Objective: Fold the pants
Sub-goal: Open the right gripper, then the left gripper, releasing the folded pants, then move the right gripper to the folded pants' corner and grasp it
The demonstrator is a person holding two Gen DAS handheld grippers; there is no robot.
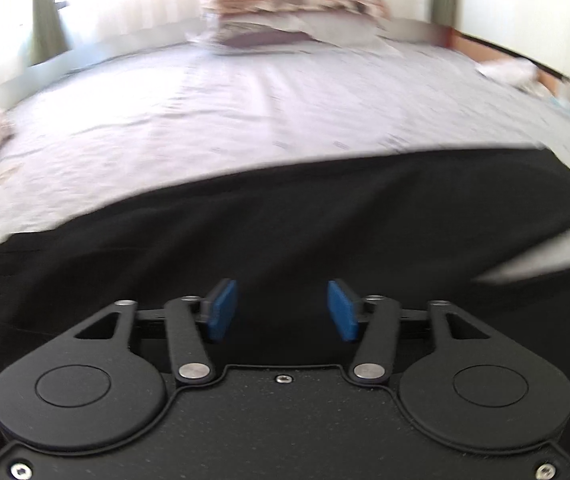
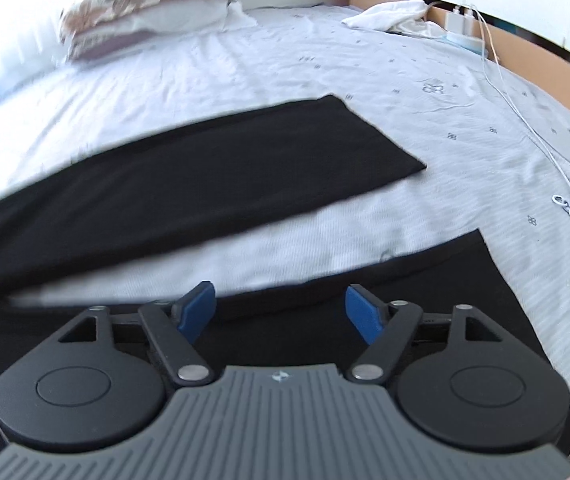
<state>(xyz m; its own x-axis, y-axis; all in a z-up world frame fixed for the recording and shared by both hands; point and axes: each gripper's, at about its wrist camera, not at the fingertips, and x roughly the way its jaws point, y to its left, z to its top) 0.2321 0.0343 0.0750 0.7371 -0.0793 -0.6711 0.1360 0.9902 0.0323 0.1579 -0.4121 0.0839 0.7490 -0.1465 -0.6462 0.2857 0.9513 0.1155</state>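
Both grippers stand open with nothing between their pads: left gripper (image 1: 282,310), right gripper (image 2: 281,312). Black pants (image 2: 189,168) lie spread flat on the bed (image 2: 425,112).

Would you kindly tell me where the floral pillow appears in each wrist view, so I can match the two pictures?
Left wrist view: the floral pillow lies at the top centre, at the far end of the bed, blurred.
Right wrist view: the floral pillow lies at the top left, also at the far end.
Shared landmark: the black pants spread on the pale sheet.
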